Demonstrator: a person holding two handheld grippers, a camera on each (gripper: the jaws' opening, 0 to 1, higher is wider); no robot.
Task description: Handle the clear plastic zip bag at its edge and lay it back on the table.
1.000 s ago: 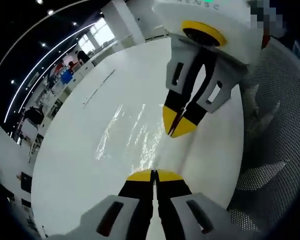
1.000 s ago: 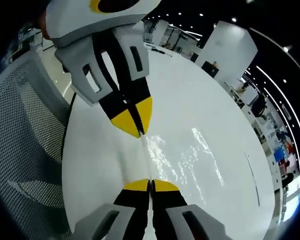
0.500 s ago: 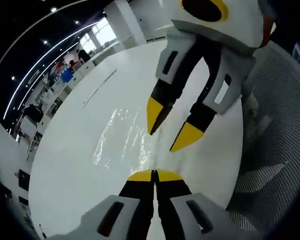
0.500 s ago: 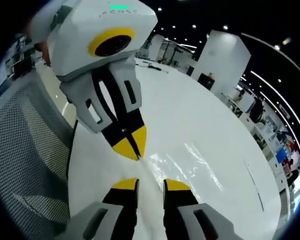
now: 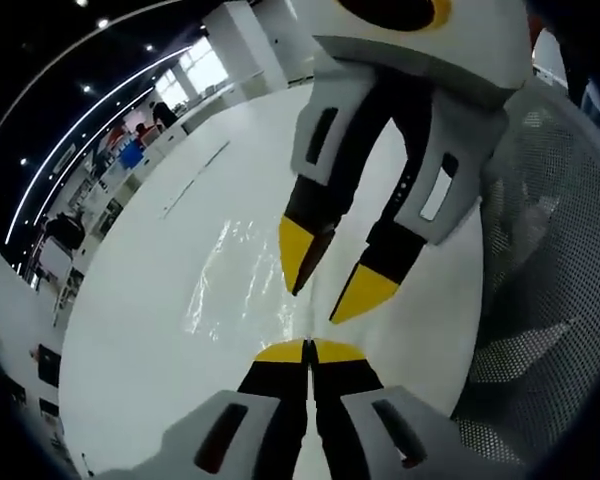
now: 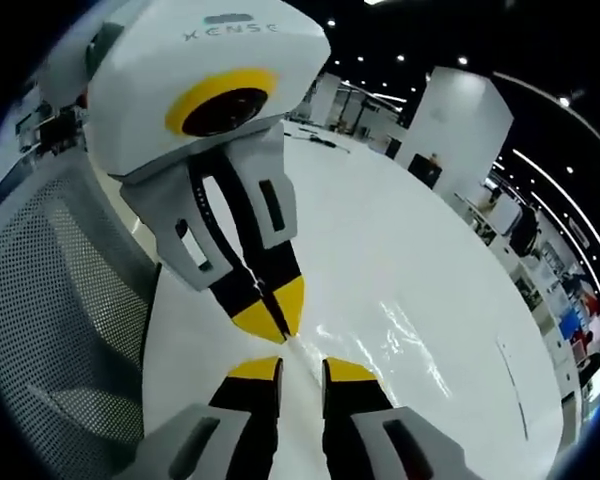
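Note:
The clear plastic zip bag (image 5: 242, 272) lies flat on the white table (image 5: 140, 330) and shows mostly as glints. Its near edge runs into my left gripper (image 5: 307, 350), which is shut on that edge. In the right gripper view the same gripper (image 6: 276, 325) comes down from above with its yellow tips pressed together at the bag (image 6: 385, 340). My right gripper (image 6: 301, 368) is open with nothing between its fingers, just short of the bag's edge. In the left gripper view it (image 5: 315, 303) hangs over the bag's edge with its jaws spread.
A grey mesh chair (image 5: 545, 260) stands against the table's edge, on the left in the right gripper view (image 6: 60, 300). A thin dark line (image 5: 195, 178) lies far out on the table. Desks and people are in the distant room.
My right gripper has opened and let go of the bag's edge, then shifted slightly over it. The left gripper has stayed shut on the edge.

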